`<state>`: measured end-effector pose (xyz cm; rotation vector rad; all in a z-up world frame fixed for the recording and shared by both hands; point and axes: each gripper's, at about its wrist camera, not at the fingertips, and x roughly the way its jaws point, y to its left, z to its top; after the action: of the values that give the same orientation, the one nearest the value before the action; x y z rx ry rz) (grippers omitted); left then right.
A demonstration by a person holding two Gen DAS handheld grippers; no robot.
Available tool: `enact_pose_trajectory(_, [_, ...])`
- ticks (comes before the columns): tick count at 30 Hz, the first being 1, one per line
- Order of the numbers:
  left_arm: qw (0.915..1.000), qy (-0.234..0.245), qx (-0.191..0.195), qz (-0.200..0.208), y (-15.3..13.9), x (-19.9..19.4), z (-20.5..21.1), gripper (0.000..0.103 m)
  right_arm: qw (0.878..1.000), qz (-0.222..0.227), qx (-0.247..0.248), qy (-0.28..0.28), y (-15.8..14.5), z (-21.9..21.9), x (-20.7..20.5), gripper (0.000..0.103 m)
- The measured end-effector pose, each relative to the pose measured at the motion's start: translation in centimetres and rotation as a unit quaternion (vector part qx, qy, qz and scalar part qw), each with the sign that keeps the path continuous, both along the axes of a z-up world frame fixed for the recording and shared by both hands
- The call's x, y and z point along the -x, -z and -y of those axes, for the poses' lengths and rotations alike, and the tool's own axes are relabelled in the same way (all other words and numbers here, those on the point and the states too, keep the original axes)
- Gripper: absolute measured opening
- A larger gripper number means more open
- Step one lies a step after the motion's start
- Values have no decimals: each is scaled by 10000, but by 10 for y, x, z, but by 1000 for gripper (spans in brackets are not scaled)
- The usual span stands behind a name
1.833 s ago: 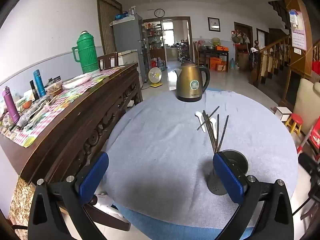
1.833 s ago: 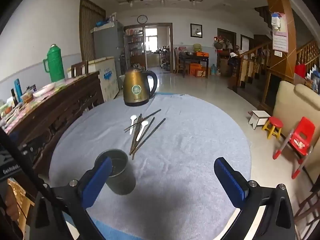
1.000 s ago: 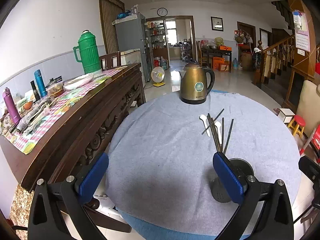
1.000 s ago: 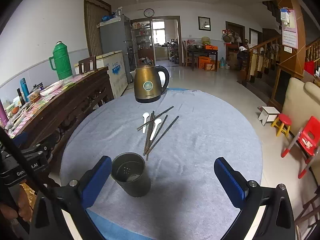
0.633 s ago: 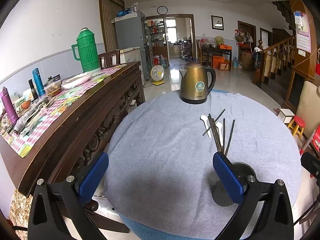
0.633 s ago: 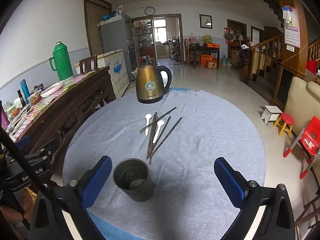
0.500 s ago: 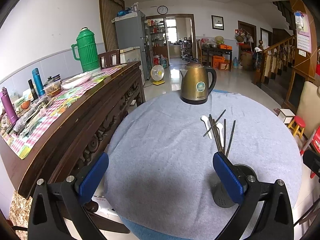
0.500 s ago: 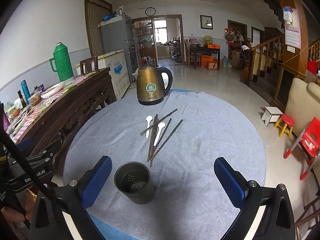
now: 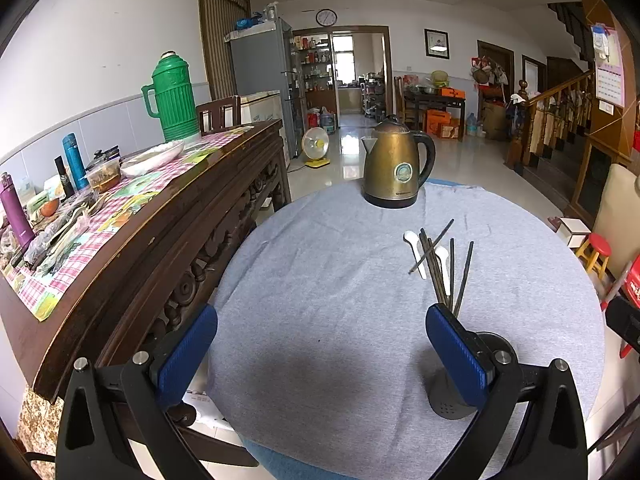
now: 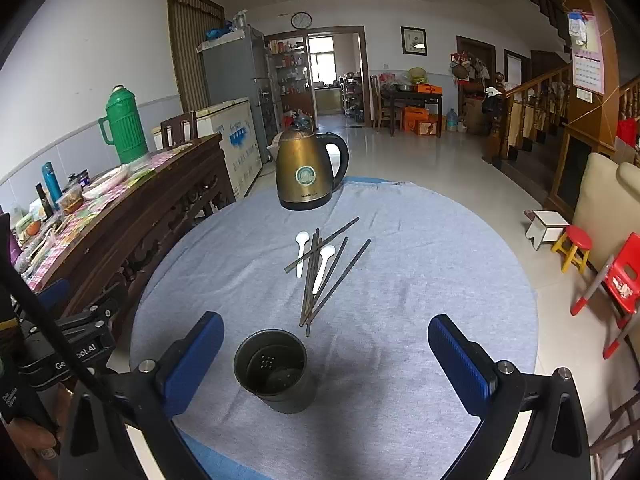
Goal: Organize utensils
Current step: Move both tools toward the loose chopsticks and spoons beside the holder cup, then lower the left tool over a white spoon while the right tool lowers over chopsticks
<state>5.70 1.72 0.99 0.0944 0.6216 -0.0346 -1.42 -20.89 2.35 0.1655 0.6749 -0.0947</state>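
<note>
Several dark chopsticks (image 10: 320, 276) and two white spoons (image 10: 322, 266) lie in a loose pile mid-table. A dark metal utensil cup (image 10: 276, 370) stands upright and empty just in front of them. My right gripper (image 10: 326, 364) hovers open above the near table edge, the cup between its blue pads. In the left wrist view the chopsticks (image 9: 438, 268) and spoons (image 9: 414, 242) lie ahead to the right, and the cup (image 9: 460, 400) is partly hidden behind the right finger. My left gripper (image 9: 320, 354) is open over bare cloth, holding nothing.
A brass electric kettle (image 10: 306, 172) stands at the table's far side. A dark wooden sideboard (image 9: 132, 232) with a green thermos (image 9: 172, 96), bottles and dishes runs along the left. A red child's chair (image 10: 618, 276) and stool (image 10: 574, 246) stand right of the round grey-clothed table (image 10: 440, 264).
Both grippers have drawn back and risen slightly, so the cup and the utensil pile sit farther into view. Nothing on the table has moved.
</note>
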Motion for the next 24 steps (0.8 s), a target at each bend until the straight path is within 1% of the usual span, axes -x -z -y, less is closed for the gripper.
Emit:
enact_pose_trajectory(5, [10000, 27, -34, -28, -1, 2, -1, 103, 9999, -103, -57, -11, 9, -1, 4, 103])
enact_pose_trajectory(7, [10000, 56, -61, -27, 4, 18, 6, 103, 9998, -140, -129, -27, 15, -1, 9, 103])
enact_pose_trajectory(9, [9999, 97, -119, -67, 7, 26, 9, 103, 9997, -171, -168, -40, 22, -3, 18, 103])
enact_pose_trajectory(14, [9991, 216, -180, -313, 17, 51, 14, 103, 9994, -304, -139, -72, 38, -10, 41, 103])
enact_pose_trajectory(17, [9988, 239, -250, -350, 21, 70, 17, 103, 9995, -243, -179, -98, 39, -12, 57, 103])
enact_pose_trajectory(24, [9989, 295, -309, -197, 13, 107, 20, 103, 9997, -21, -261, -15, 37, -12, 95, 103])
